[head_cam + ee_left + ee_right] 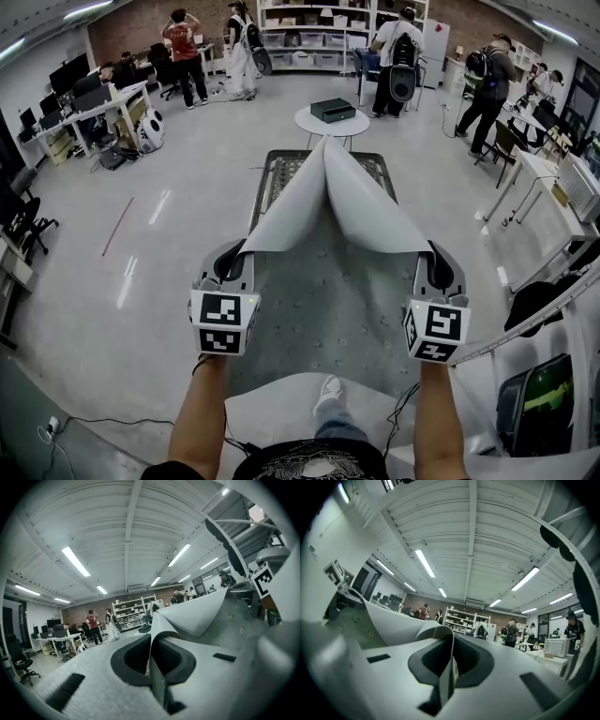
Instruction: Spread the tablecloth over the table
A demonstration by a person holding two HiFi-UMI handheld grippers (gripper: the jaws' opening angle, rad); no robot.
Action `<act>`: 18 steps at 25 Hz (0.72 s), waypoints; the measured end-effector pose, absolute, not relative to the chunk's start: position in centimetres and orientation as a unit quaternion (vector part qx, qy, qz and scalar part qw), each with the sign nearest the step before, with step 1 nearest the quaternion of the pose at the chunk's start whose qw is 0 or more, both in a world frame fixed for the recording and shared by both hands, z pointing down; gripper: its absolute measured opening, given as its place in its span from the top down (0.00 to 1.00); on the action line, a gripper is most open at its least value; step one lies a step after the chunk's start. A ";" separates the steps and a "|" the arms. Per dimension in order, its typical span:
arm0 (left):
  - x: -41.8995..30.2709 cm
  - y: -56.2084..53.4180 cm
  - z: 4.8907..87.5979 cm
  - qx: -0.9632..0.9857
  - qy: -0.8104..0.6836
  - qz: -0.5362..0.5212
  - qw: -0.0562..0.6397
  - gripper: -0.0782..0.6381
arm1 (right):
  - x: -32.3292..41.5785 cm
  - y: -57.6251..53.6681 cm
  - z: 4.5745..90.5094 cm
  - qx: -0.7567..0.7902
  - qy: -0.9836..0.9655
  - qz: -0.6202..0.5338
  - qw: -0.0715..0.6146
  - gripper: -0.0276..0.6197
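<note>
The tablecloth (361, 208) is grey-patterned on top and plain white underneath. Its near part is lifted and folded back, so the white undersides rise to a peak (326, 142) over the middle. The rest lies flat over the long table, which it hides. My left gripper (234, 260) is shut on the left corner of the cloth. My right gripper (441, 260) is shut on the right corner. In the left gripper view the cloth's edge (151, 639) runs pinched between the dark pads (176, 660). The right gripper view shows the same pinch (449, 656), with the cloth (389, 620) curving away to the left.
A small round white table (309, 125) carrying a dark box (332, 109) stands just past the table's far end. Several people stand at the back near the shelves (309, 28). Desks line the left (94, 108) and right (539, 173) sides. The holder's shoe (328, 392) shows below.
</note>
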State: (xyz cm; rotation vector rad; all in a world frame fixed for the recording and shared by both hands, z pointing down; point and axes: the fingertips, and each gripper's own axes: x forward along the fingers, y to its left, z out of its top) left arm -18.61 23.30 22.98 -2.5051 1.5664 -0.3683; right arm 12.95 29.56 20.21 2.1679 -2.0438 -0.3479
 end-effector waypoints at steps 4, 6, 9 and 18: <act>-17.1 18.5 22.9 -0.834 0.531 -0.128 0.079 0.88 | 14.7 24.6 20.3 0.717 -0.685 -0.111 0.069 0.95; -15.9 16.0 23.0 -0.832 0.533 -0.131 0.076 0.88 | 15.9 21.9 20.4 0.714 -0.688 -0.109 0.070 0.95; -14.2 12.2 23.0 -0.828 0.538 -0.137 0.074 0.88 | 17.6 17.8 20.6 0.709 -0.694 -0.107 0.070 0.95; -11.3 3.9 22.9 -0.818 0.551 -0.145 0.076 0.88 | 20.9 8.2 20.6 0.696 -0.707 -0.105 0.064 0.95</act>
